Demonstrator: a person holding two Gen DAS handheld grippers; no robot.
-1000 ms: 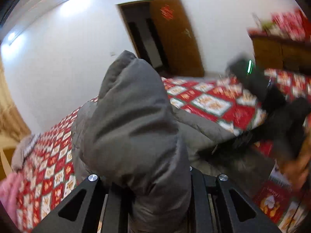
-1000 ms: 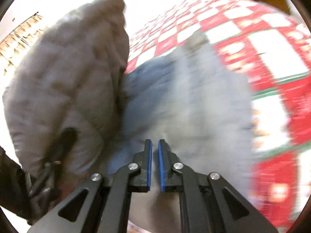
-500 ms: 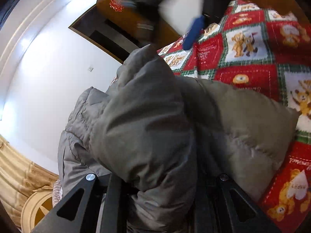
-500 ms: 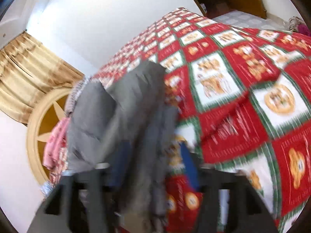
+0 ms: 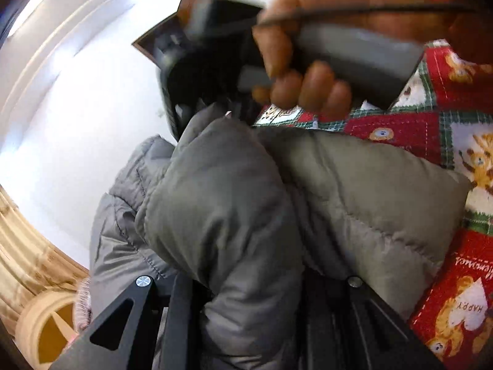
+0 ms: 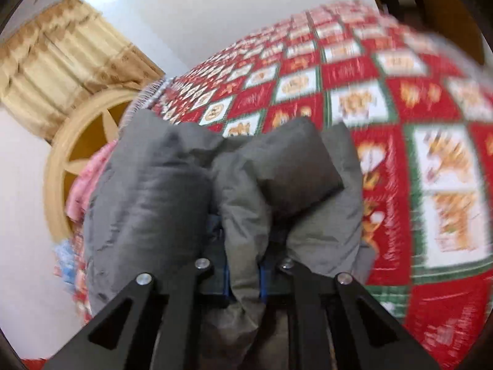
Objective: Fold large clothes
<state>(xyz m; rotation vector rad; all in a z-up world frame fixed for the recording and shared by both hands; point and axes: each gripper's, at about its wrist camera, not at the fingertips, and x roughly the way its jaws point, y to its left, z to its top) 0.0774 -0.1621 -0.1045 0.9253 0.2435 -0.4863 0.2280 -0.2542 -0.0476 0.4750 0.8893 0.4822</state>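
Pinching folds of a grey puffer jacket (image 6: 246, 215), the closing right gripper (image 6: 244, 274) and left gripper (image 5: 246, 302) both clamp it above the red patchwork quilt (image 6: 400, 108).

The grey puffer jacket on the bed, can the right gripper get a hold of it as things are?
Probably yes: the right gripper is closing with a fold of the grey puffer jacket already between its blue pads, nothing blocking.

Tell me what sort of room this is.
Most likely a bedroom in a home. A red patchwork bedspread with teddy-bear squares covers a wide bed, a round-framed wooden headboard stands at its end under gold curtains, and a grey padded jacket lies on the bed.
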